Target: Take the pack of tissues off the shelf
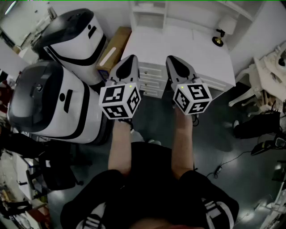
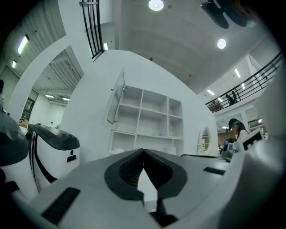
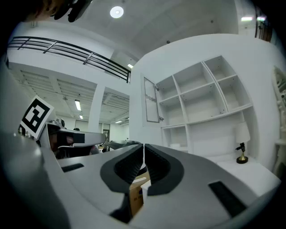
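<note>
Held out before me, my left gripper (image 1: 132,58) and right gripper (image 1: 171,59) have jaws pressed together on nothing. The white open shelf unit (image 3: 201,96) stands on the white worktop (image 1: 178,49); the pale pack of tissues (image 3: 175,145) seems to lie in its lowest left compartment.

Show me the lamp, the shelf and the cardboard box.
lamp (image 3: 241,133): right gripper view, its white shade.
shelf (image 2: 154,121): left gripper view, back wall of a middle compartment.
cardboard box (image 1: 114,48): head view, its top face.

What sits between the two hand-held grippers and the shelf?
Head view: only bare white desktop before the shelf; the lamp stands off right.
</note>
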The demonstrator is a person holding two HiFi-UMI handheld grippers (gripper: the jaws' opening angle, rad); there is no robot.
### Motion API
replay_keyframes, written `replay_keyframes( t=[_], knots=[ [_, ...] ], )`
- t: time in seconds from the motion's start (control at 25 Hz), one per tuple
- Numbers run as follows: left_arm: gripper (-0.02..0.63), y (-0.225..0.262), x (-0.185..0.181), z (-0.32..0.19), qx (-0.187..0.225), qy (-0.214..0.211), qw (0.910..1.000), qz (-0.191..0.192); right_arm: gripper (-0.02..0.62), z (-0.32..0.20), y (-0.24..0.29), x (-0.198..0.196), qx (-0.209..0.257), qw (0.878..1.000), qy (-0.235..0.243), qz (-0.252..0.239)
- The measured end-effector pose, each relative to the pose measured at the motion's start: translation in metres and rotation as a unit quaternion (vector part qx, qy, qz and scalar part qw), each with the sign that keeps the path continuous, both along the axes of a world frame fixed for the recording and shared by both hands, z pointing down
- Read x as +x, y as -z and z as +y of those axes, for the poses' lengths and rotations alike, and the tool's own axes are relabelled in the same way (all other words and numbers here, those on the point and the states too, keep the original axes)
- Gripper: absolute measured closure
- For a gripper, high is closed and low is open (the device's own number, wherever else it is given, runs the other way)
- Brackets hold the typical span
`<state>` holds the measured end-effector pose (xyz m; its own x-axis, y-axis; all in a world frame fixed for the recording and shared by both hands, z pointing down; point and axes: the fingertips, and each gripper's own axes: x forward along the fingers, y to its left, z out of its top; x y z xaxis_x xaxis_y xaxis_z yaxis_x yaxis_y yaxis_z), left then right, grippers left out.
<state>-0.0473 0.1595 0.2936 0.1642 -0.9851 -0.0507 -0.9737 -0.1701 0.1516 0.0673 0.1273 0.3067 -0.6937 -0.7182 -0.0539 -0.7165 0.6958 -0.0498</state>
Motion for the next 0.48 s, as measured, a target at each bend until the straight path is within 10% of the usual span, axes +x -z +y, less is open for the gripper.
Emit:
replay_keyframes(
  t=[0.48],
  knots=[
    [0.595, 0.02, 0.016, -0.017, 0.013, -0.013, 0.9998, -0.004, 0.569, -0.02, 0.014, 0.016, 0.006, 0.999, 0.0, -0.033]
  ],
)
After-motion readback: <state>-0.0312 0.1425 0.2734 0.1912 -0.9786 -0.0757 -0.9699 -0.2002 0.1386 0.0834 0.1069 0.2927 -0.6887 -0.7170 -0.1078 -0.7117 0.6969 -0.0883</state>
